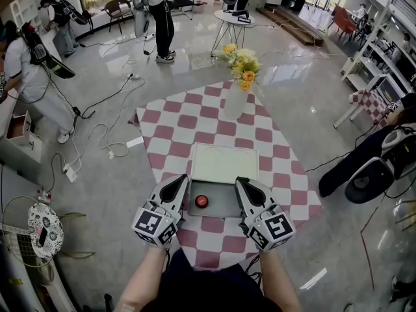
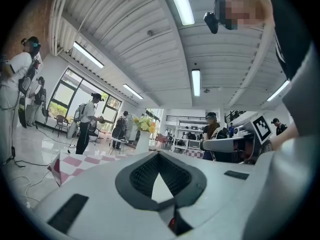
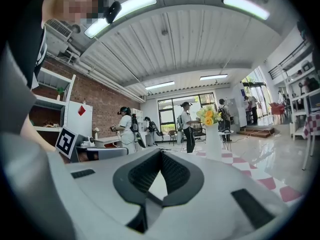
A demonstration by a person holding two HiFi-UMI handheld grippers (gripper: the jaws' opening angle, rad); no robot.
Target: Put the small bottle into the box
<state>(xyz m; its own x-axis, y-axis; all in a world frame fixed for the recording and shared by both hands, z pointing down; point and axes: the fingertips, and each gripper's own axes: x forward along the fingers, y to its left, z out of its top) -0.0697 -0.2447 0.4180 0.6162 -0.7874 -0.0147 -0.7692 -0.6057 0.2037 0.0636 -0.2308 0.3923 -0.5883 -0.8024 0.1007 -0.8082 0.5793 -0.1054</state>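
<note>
Our left gripper (image 1: 179,184) and right gripper (image 1: 246,186) are closed, empty. The small bottle (image 1: 201,201) seems already inside the box (image 1: 227,208), toward 9 o'clock; we should retreat toward 6 o'clock without nudging it.

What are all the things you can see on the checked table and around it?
tablecloth: one, red-and-white checked, over the table
vase: one, white, far side of the table
flowers: one bunch, yellow and orange, in the vase
box: one, open, white half and grey half, near side of the table
small bottle: one, red top, in the box's grey half
round table: one, white, far floor
other people: several, mostly white tops, around the room
cables: several, floor at left
left hand-held gripper: one, white and grey, left of the box, shut, empty
right hand-held gripper: one, same colours, right of the box, shut, empty
</note>
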